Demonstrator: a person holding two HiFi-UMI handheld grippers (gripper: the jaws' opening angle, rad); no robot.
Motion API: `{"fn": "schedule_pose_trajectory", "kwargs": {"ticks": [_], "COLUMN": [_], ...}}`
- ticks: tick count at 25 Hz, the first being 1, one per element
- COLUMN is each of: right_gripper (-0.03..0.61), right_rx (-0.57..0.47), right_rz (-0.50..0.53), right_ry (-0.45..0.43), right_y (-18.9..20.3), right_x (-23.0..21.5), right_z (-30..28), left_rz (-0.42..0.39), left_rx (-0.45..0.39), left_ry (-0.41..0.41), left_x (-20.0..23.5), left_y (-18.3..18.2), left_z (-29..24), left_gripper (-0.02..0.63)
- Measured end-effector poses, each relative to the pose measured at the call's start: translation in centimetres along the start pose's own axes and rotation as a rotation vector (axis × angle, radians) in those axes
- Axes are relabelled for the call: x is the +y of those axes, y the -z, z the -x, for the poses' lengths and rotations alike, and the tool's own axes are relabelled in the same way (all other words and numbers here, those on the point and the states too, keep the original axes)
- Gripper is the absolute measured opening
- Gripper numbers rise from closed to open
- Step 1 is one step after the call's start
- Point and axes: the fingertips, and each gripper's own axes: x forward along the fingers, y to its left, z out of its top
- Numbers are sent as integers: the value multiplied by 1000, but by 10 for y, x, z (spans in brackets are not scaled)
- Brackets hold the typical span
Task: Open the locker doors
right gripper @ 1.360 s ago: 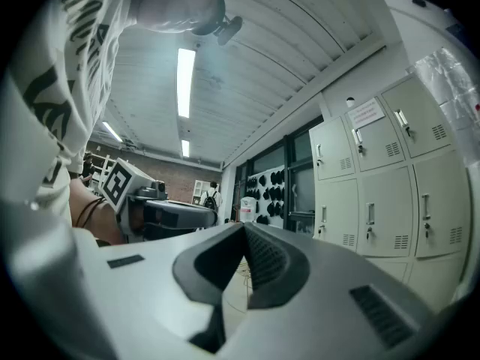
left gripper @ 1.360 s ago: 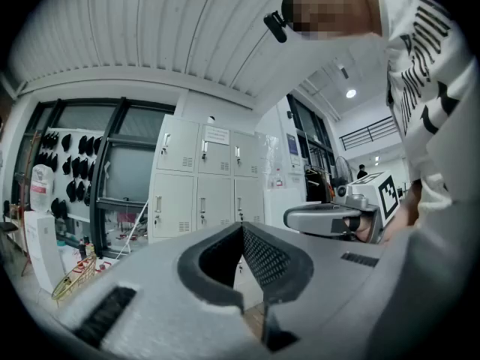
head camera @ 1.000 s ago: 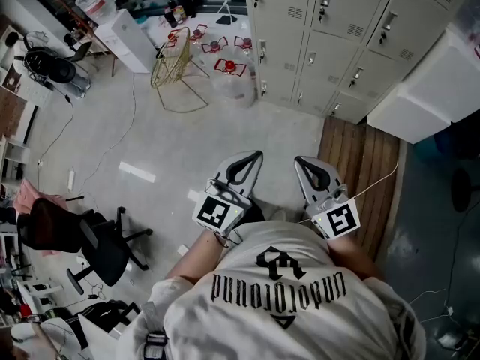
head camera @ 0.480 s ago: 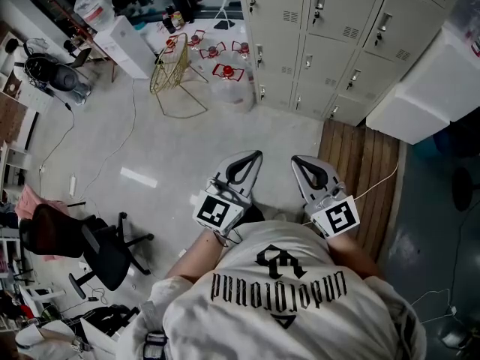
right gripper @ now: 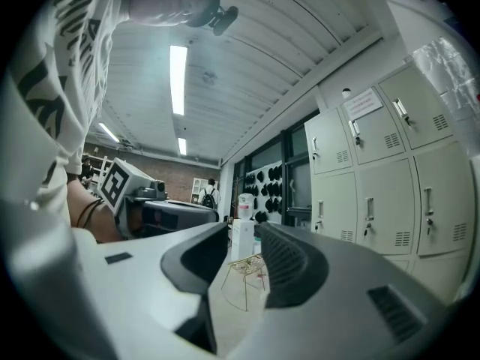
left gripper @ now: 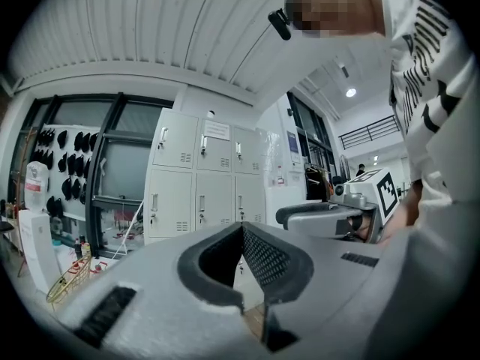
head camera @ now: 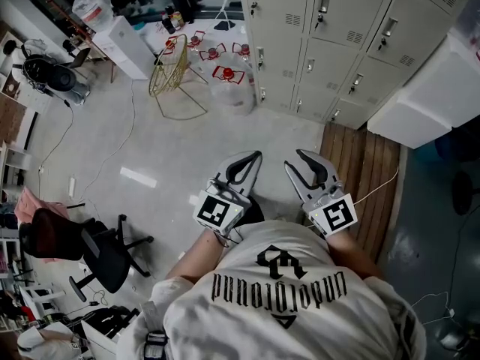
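The grey lockers stand at the upper right of the head view, well ahead of both grippers, and every door in sight is closed, with its handle and lock showing. They also fill the middle of the left gripper view as lockers and the right side of the right gripper view as lockers. My left gripper is held near my chest, its tips together and empty. My right gripper hangs beside it; its jaws are opening, with a clear gap and nothing between them.
A gold wire chair and water jugs with red caps sit left of the lockers. A white cabinet is further left. A black office chair stands at lower left. Wooden flooring and a white unit lie on the right.
The right gripper's jaws have parted from closed to a visible gap. The left gripper stays as it was. The view has shifted slightly.
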Motion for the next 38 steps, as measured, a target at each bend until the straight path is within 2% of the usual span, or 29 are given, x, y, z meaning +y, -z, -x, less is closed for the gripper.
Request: {"fn": "schedule_pose_trajectory", "kwargs": {"ticks": [3,5,9,12,15,18,22,25,34,38], "right_gripper": [153,161,170,173,176,179,181,181,181,179], "right_rx": [-7,-14,26,33,36,40,59,65,105,119], "right_rz": [11,31,-6,-9,-6,-9,-17,-12,-29,-39], "right_ry": [7,18,34,46,58,64,82,94,121,131], "right_y": [4,9,16,19,24,25,27,27,45,57], "right_x": [-11,-20,-35,-49,-58,-65,-69,-71,-77,-92], "right_z": [-15,-28,-64,-98,-139,-184,-238,-272,-328,-341], "left_rz": [50,60,69,35,69,50,92,58,95,63], "left_rx": [8,9,14,8,10,7,15,14,17,19], "left_ry": [-5,7,30,57,60,81,101,126,155,164], "left_x": [15,28,64,100,141,187,242,278,336,350], "left_y": [1,5,11,16,14,19,19,25,35,40], "left_z": [-12,-20,-37,-50,-61,-68,-73,-74,-80,-88], "left_gripper": [6,6,6,6,6,6,6,6,6,6]}}
